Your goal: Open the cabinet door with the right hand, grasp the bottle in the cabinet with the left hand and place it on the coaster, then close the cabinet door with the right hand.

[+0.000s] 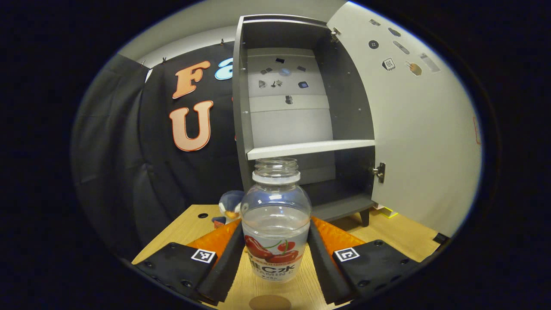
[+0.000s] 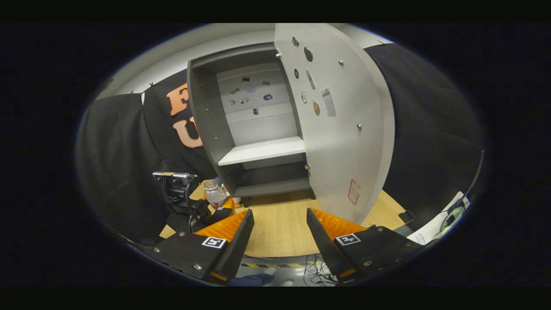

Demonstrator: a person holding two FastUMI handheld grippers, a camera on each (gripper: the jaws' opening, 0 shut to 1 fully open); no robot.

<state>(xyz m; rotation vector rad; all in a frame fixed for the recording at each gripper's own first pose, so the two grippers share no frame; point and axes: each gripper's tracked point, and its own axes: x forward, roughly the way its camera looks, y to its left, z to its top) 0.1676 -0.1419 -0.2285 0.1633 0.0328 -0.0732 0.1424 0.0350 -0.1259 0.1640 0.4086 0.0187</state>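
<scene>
A clear, capless bottle (image 1: 275, 219) with a cherry label stands upright between the fingers of my left gripper (image 1: 275, 224), which is shut on it over the wooden table (image 1: 400, 234). A round brown coaster (image 1: 270, 302) lies just nearer the camera than the bottle's base. Behind them the grey cabinet (image 1: 301, 148) stands with its door (image 1: 413, 142) swung wide to the right and its shelves bare. In the right gripper view my right gripper (image 2: 280, 213) is open over the table's front edge, facing the cabinet (image 2: 258, 150) and door (image 2: 340, 142). The left gripper (image 2: 217, 209) with the bottle (image 2: 214, 193) shows at left.
A small blue and white toy (image 1: 230, 204) sits behind the bottle beside the cabinet's left foot. A yellow object (image 1: 387, 212) lies under the door's lower edge. Cables (image 2: 314, 269) hang below the table's front edge, and papers (image 2: 434, 230) lie at far right.
</scene>
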